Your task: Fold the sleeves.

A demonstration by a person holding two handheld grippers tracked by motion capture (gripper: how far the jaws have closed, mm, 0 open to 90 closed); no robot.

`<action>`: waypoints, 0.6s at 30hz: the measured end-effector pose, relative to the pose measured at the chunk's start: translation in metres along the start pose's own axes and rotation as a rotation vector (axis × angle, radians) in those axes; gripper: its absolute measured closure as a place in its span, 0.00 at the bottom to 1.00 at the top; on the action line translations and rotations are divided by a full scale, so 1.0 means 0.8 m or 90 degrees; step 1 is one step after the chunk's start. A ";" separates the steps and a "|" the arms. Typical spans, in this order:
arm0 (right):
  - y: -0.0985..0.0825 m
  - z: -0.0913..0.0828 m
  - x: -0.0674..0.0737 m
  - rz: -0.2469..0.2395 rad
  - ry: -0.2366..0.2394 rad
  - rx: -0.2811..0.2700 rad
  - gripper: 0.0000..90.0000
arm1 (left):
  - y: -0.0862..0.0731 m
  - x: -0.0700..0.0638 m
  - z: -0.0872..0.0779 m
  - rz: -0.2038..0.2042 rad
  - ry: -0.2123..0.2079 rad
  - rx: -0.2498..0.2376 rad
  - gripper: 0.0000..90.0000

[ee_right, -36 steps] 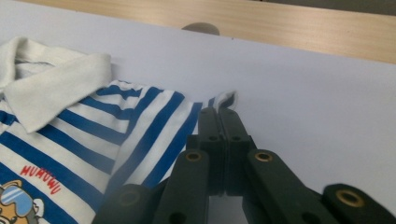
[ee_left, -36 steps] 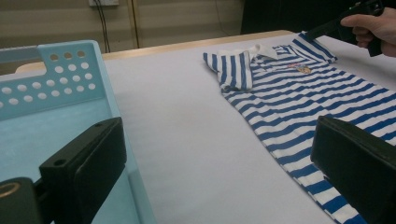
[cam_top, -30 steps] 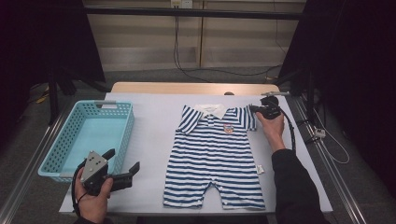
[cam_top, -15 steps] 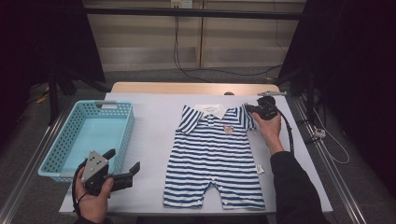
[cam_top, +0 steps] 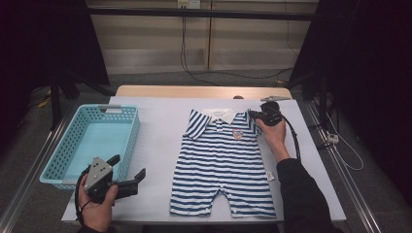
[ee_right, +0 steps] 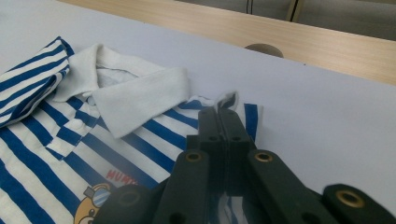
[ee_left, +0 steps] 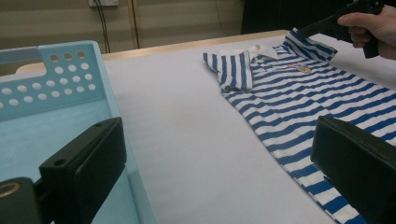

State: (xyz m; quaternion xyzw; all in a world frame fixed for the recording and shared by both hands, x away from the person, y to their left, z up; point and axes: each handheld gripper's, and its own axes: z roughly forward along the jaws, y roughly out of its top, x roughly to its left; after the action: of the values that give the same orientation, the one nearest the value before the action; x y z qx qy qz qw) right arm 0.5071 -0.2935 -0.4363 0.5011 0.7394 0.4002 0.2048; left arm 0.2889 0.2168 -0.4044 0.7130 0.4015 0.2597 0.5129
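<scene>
A blue-and-white striped baby romper (cam_top: 223,165) with a white collar (ee_right: 135,93) lies flat on the white table cover (cam_top: 160,141). My right gripper (cam_top: 253,114) is at the romper's right shoulder, shut on the edge of the short sleeve (ee_right: 251,119). A bit of fabric pokes out between its tips (ee_right: 219,116). The other sleeve (ee_left: 236,70) lies folded in. My left gripper (cam_top: 130,166) rests in a hand at the near left, open and empty, beside the basket. Its jaws (ee_left: 224,154) frame bare cover and the romper's side.
A light blue perforated basket (cam_top: 119,110) stands empty on the left of the table. A wooden table edge (cam_top: 194,91) runs along the back. Cables trail over the floor behind and to the right.
My right gripper has moved left toward the collar with the sleeve in it, drawing the sleeve inward. The left gripper has stayed put.
</scene>
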 end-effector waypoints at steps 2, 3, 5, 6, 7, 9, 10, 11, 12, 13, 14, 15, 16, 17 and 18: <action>0.000 0.001 0.003 0.005 0.003 0.003 1.00 | 0.000 0.000 0.000 0.000 -0.001 0.000 0.04; 0.000 0.002 0.005 0.004 0.004 0.003 1.00 | 0.000 0.000 0.000 0.000 -0.002 0.000 0.04; 0.002 0.005 0.009 -0.002 0.005 0.006 1.00 | 0.000 0.000 0.000 0.003 -0.002 0.002 0.04; 0.002 0.006 0.011 -0.003 0.009 0.005 1.00 | 0.000 -0.001 0.000 0.000 -0.002 0.000 0.04; 0.003 0.008 0.014 -0.002 0.011 0.005 1.00 | 0.000 0.000 0.000 0.000 -0.002 -0.001 0.04; 0.005 0.011 0.018 -0.008 0.013 0.012 1.00 | 0.000 0.000 0.001 -0.008 -0.008 -0.001 0.04; 0.007 0.013 0.018 -0.011 0.012 0.013 1.00 | 0.000 0.001 0.001 -0.005 -0.007 0.001 0.04; 0.008 0.014 0.020 -0.005 0.013 0.014 1.00 | 0.000 0.001 0.001 -0.006 -0.007 0.001 0.04; 0.010 0.016 0.020 -0.007 0.014 0.012 1.00 | 0.000 0.000 0.001 -0.006 -0.007 0.000 0.04; 0.012 0.018 0.022 -0.004 0.013 0.017 1.00 | 0.000 0.000 0.000 -0.006 -0.006 -0.001 0.04; 0.013 0.020 0.023 -0.008 0.011 0.022 1.00 | 0.000 0.000 0.000 -0.005 -0.006 -0.001 0.04; 0.014 0.022 0.025 -0.011 0.011 0.025 1.00 | 0.000 0.001 0.000 -0.006 -0.005 -0.002 0.04; 0.014 0.024 0.026 -0.012 0.014 0.024 1.00 | 0.000 0.001 0.000 -0.005 -0.005 -0.002 0.04; 0.015 0.026 0.028 -0.010 0.015 0.025 1.00 | 0.000 0.001 0.000 -0.006 -0.007 -0.003 0.04; 0.015 0.028 0.030 -0.013 0.019 0.025 1.00 | 0.000 0.001 0.000 -0.007 -0.007 -0.003 0.04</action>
State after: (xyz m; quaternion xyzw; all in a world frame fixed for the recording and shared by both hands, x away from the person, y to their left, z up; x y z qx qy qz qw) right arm 0.5197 -0.2610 -0.4377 0.4912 0.7555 0.3908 0.1876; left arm 0.2895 0.2178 -0.4048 0.7112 0.4019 0.2538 0.5180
